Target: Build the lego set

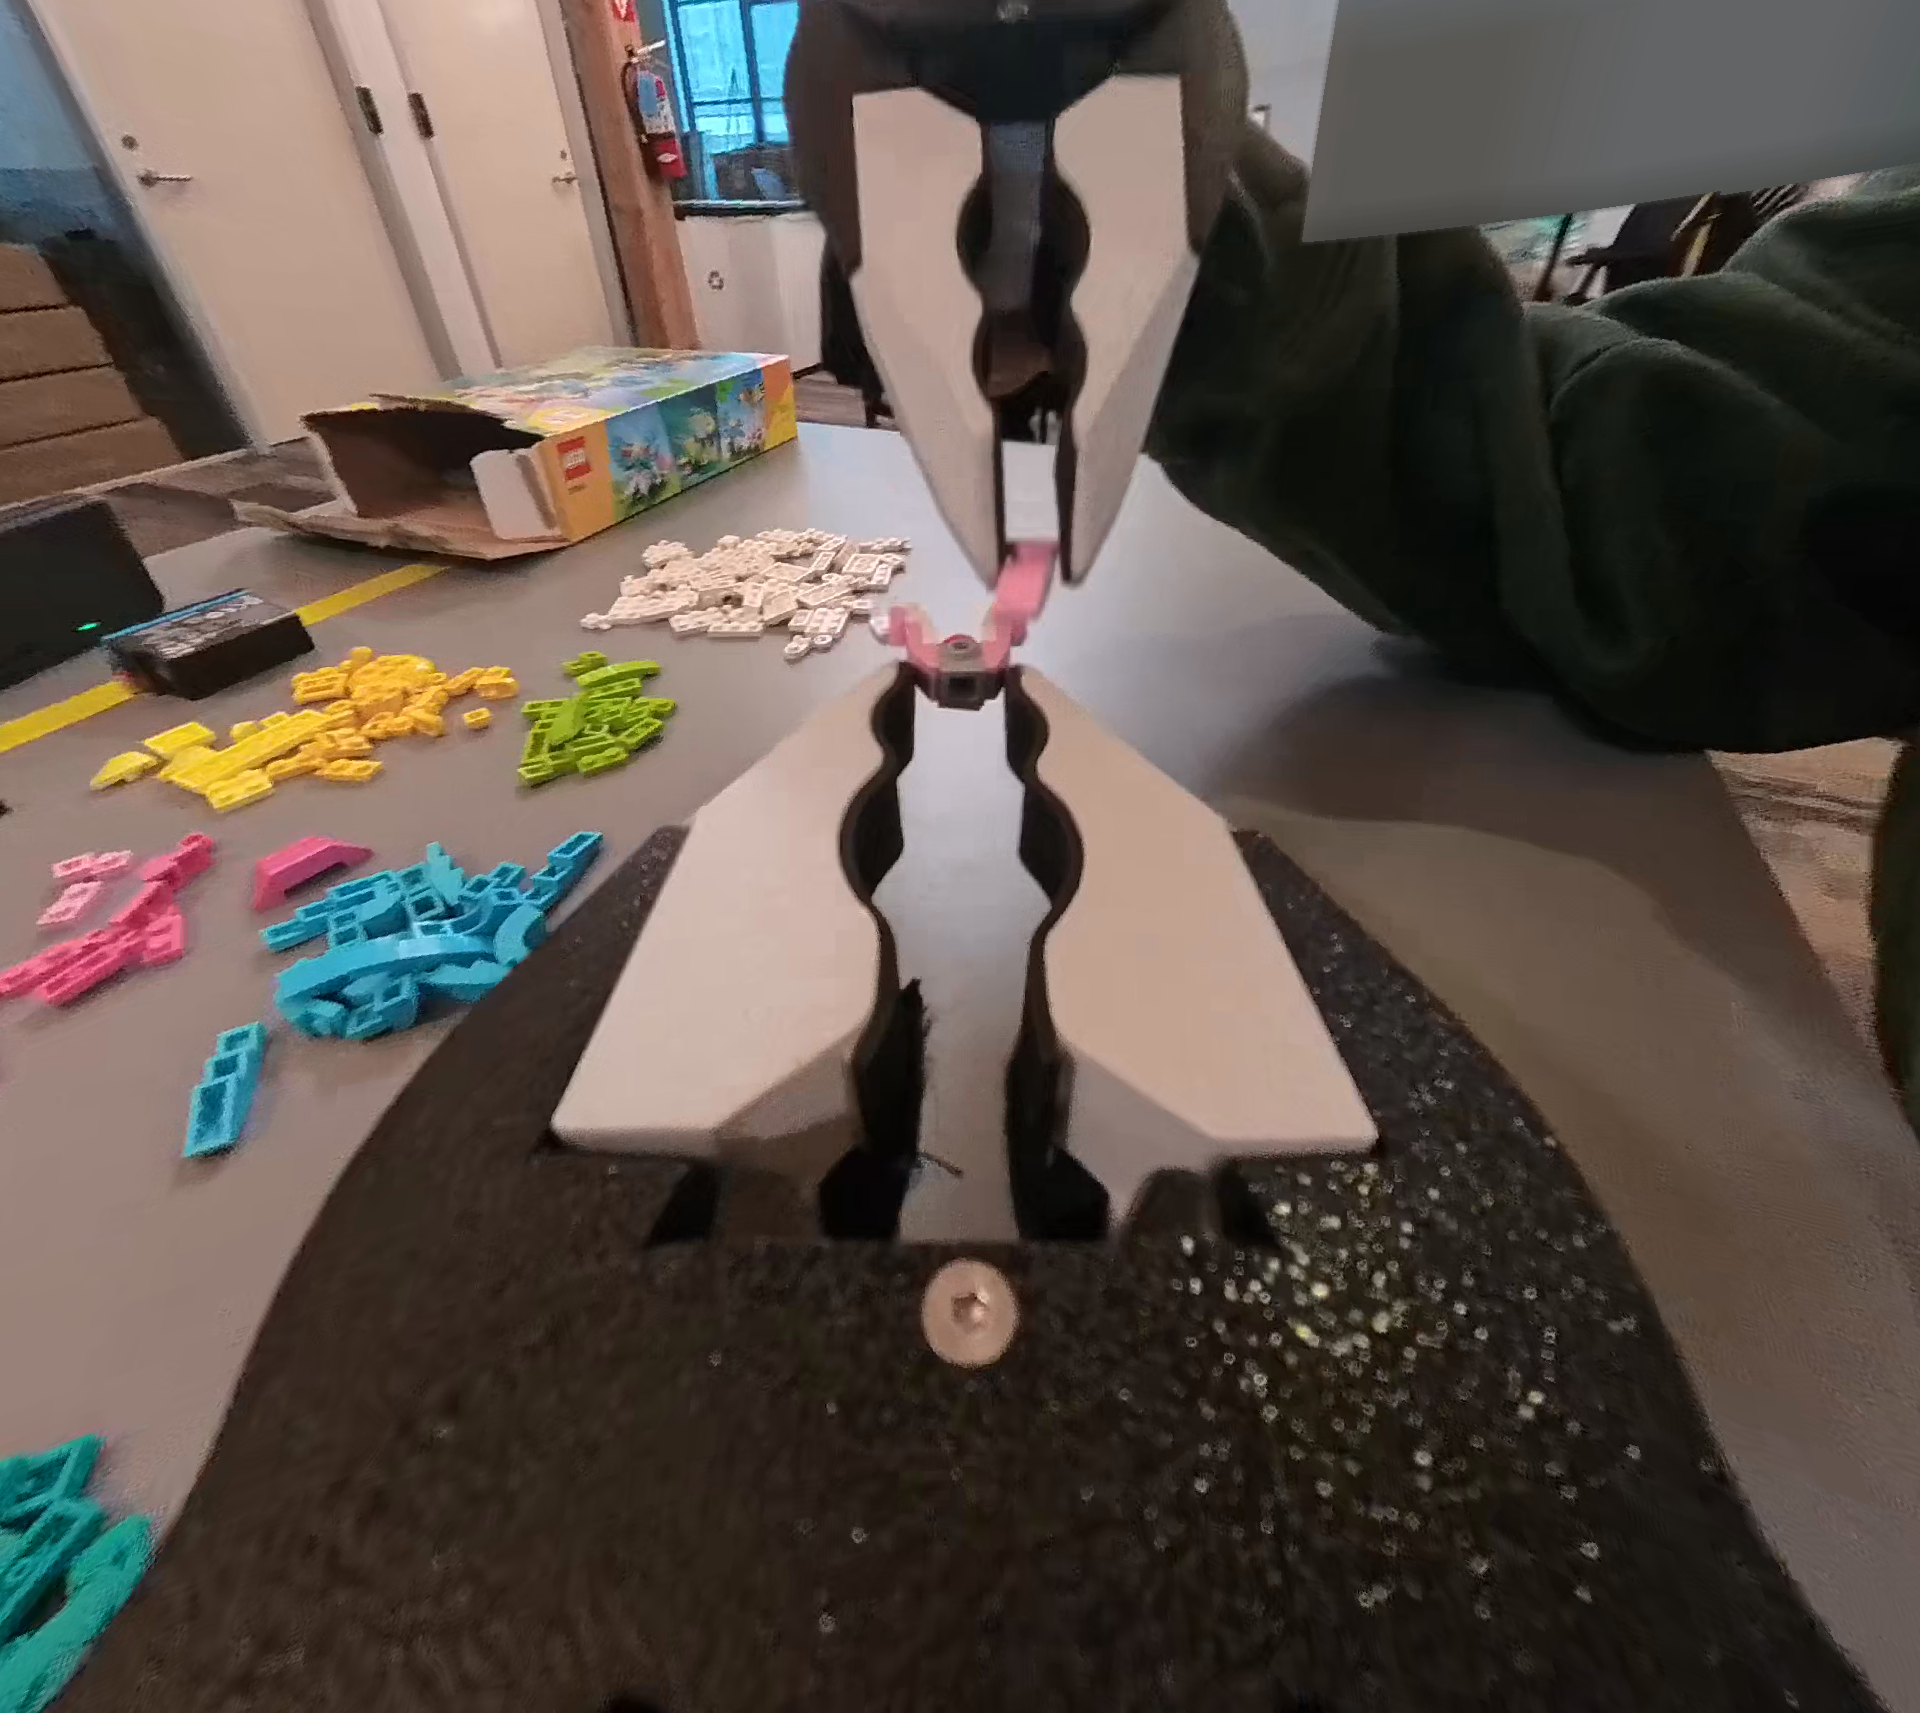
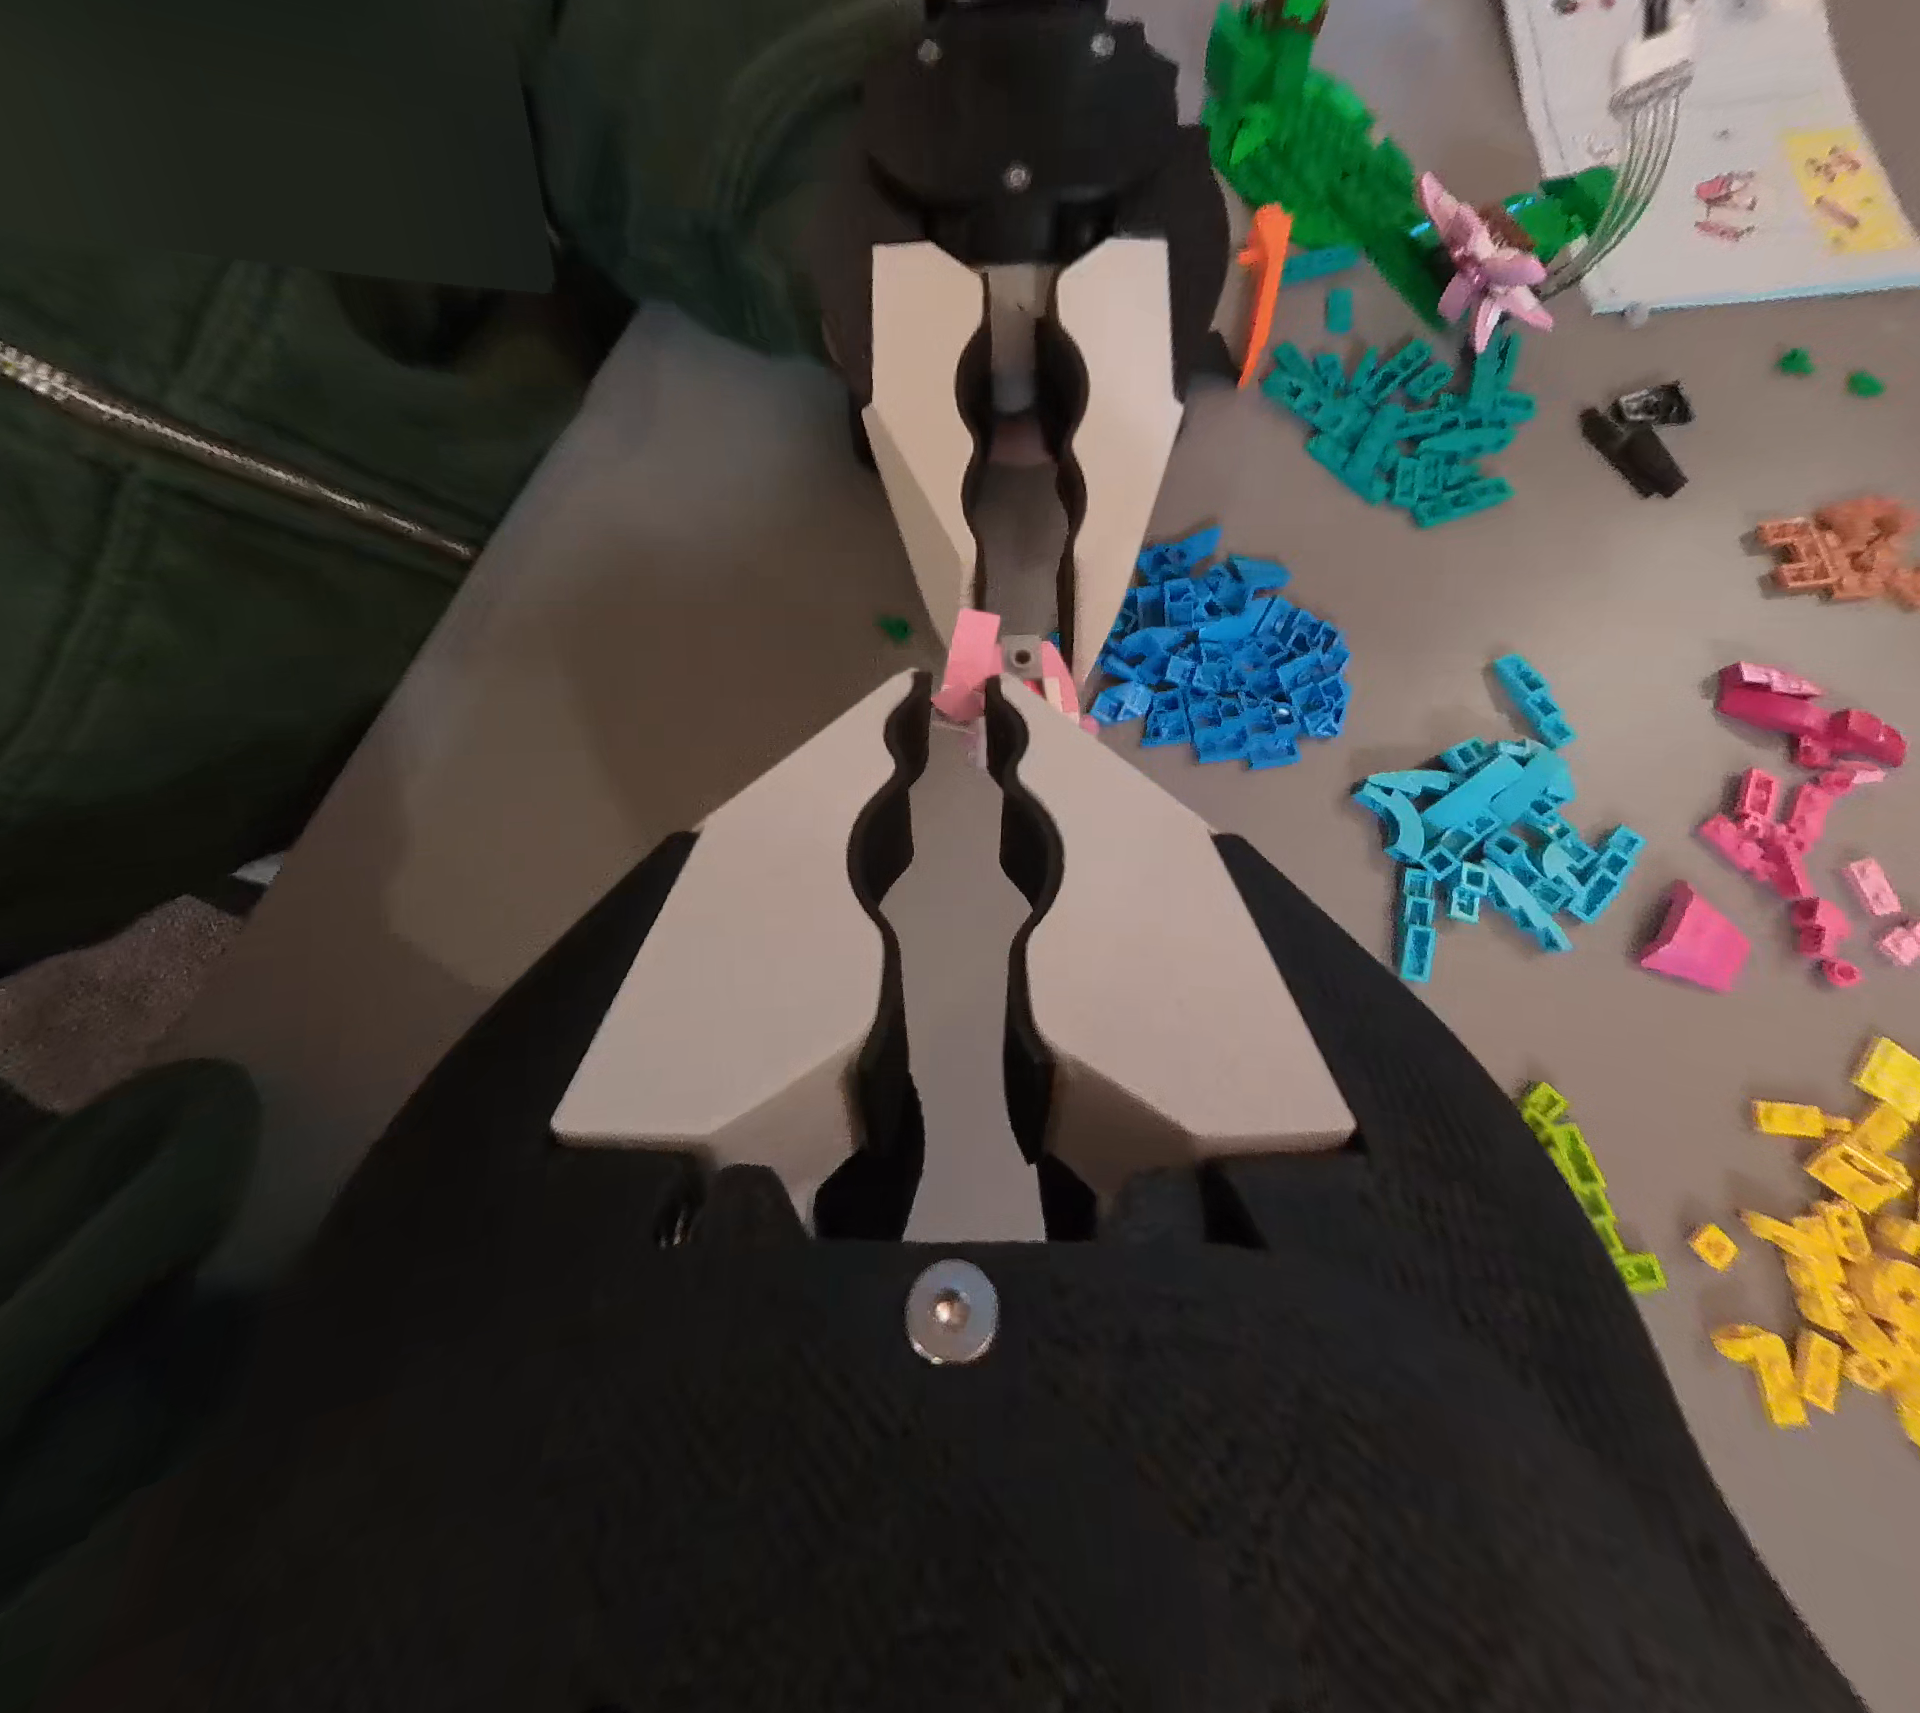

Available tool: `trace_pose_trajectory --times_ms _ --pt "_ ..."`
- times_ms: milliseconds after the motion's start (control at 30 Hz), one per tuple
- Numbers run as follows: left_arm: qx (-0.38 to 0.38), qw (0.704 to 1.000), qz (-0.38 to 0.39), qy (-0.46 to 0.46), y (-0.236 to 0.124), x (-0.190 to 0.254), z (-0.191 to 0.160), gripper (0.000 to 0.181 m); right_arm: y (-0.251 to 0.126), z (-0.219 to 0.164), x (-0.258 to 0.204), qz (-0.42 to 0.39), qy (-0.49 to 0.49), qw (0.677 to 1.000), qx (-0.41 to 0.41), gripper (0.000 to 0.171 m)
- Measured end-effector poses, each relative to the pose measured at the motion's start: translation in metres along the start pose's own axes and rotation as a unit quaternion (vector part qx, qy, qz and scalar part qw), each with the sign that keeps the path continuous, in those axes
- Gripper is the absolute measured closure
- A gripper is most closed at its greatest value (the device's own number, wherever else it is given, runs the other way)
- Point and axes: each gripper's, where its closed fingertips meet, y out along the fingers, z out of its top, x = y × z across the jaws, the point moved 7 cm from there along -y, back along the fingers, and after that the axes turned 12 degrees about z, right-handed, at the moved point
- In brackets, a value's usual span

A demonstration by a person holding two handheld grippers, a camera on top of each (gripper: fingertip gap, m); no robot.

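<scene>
A small flower piece, a grey brick with pink petals, is held above the grey table. My left gripper is shut on the grey brick. My right gripper comes in from above and is shut on one pink petal that joins the brick. In the right wrist view my right gripper pinches the pink petal, and my left gripper opposite holds the grey brick. The two gripper tips nearly touch.
Sorted brick piles lie on the table: white, yellow, lime, pink, light blue, blue, teal. An open set box, a built green plant with a flower and an instruction booklet stand farther off. Both grippers' tips are close together, under 4 cm apart.
</scene>
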Motion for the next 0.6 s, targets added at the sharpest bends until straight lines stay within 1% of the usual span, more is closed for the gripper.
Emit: trace_pose_trajectory --times_ms 133,233,600 --pt "-0.003 1.000 -0.020 -0.003 0.000 0.002 -0.001 0.167 0.002 0.001 0.000 0.005 0.004 1.000 0.001 0.163" --pt "-0.005 1.000 -0.028 0.000 0.000 0.004 -0.001 0.167 0.003 -0.004 0.000 -0.002 0.009 1.000 -0.022 0.163" --pt "-0.011 0.998 -0.064 0.007 0.000 0.012 -0.002 0.167 0.005 -0.002 -0.010 -0.003 -0.008 0.998 -0.059 0.162"
